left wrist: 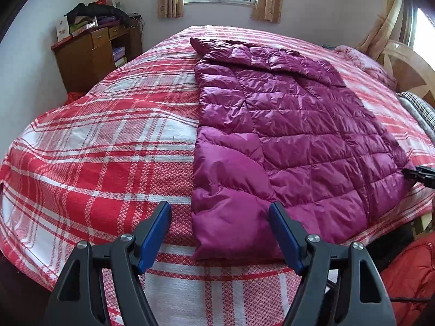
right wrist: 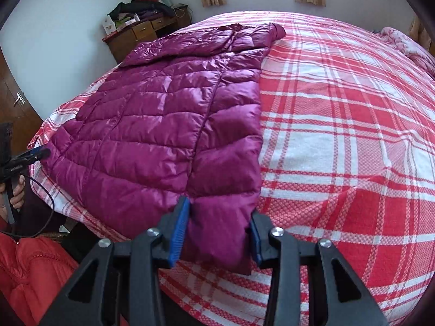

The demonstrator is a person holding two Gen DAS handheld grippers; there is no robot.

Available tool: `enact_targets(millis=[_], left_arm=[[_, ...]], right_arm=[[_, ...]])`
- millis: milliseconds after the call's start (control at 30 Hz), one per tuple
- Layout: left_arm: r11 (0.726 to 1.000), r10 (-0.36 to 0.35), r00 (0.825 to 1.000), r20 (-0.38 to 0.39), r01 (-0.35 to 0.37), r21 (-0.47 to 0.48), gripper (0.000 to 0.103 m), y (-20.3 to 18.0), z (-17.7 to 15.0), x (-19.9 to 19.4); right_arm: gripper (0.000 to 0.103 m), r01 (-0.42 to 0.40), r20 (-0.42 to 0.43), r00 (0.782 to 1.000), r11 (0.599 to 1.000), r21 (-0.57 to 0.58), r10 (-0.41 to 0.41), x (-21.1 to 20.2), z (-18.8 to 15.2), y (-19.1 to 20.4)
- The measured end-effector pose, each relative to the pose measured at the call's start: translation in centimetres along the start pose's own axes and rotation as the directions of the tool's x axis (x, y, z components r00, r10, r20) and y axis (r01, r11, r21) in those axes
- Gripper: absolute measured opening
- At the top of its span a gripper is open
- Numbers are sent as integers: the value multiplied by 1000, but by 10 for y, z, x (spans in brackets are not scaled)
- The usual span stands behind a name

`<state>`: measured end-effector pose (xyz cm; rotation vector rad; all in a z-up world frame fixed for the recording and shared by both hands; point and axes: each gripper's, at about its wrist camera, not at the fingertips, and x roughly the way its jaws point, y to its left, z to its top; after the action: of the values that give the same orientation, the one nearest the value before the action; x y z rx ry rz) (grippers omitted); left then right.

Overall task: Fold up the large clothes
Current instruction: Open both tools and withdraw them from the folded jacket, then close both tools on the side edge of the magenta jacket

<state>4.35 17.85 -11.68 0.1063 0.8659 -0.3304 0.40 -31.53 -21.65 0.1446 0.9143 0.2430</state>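
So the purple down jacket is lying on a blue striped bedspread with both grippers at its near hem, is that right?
Not quite. The bedspread is red and white plaid, not blue striped, as the left wrist view shows plainly. The rest holds: the purple down jacket lies on it, with the left gripper and right gripper at its near hem.

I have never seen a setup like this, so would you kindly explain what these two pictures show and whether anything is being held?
There is no robot here: a person holds a two-finger clamp in each hand, and a wide-angle camera on each looks forward along its blue-padded fingers. One picture comes from the left hand-held gripper, the other from the right hand-held gripper. Both look down on a bed with a red and white plaid cover. A purple quilted jacket lies flat on it, partly folded. The left one is open at the jacket's near corner, gripping nothing. The right one has the jacket's near hem between its pads, which appear to be pressing on it. A wooden cabinet stands by the wall.
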Motion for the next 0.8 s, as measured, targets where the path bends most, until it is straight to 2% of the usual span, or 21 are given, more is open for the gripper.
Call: enact_targets(millis=[200, 233, 300, 433, 467, 600, 633, 733, 800], left_arm=[[997, -70, 998, -5, 70, -12, 74, 4, -1, -5], [996, -86, 996, -5, 86, -18, 72, 6, -1, -7], [996, -81, 997, -3, 81, -27, 60, 11, -3, -8], [995, -94, 996, 12, 94, -30, 60, 12, -5, -9], [996, -87, 996, 10, 87, -24, 60, 11, -6, -9], [996, -84, 996, -32, 84, 0, 63, 7, -3, -10], [996, -87, 995, -51, 87, 8, 63, 8, -2, -12], [996, -92, 995, -43, 92, 4, 65, 18, -5, -22], [991, -124, 991, -40, 122, -55, 68, 27, -7, -19]], right_arm=[[45, -64, -14, 998, 997, 37, 64, -3, -2, -2], [38, -64, -18, 998, 998, 25, 64, -2, -3, 0], [27, -69, -30, 997, 998, 12, 69, 1, -3, 3], [28, -84, -21, 996, 996, 38, 85, 2, -4, 1], [29, -88, -20, 996, 995, 43, 89, 2, -4, 1], [58, -129, -19, 991, 990, 52, 130, 1, -3, 6], [62, -121, -25, 992, 992, 31, 121, 1, -4, 10], [63, -72, -23, 997, 997, -27, 72, 3, -4, 20], [63, -83, -7, 996, 997, -3, 83, 4, -4, 17]])
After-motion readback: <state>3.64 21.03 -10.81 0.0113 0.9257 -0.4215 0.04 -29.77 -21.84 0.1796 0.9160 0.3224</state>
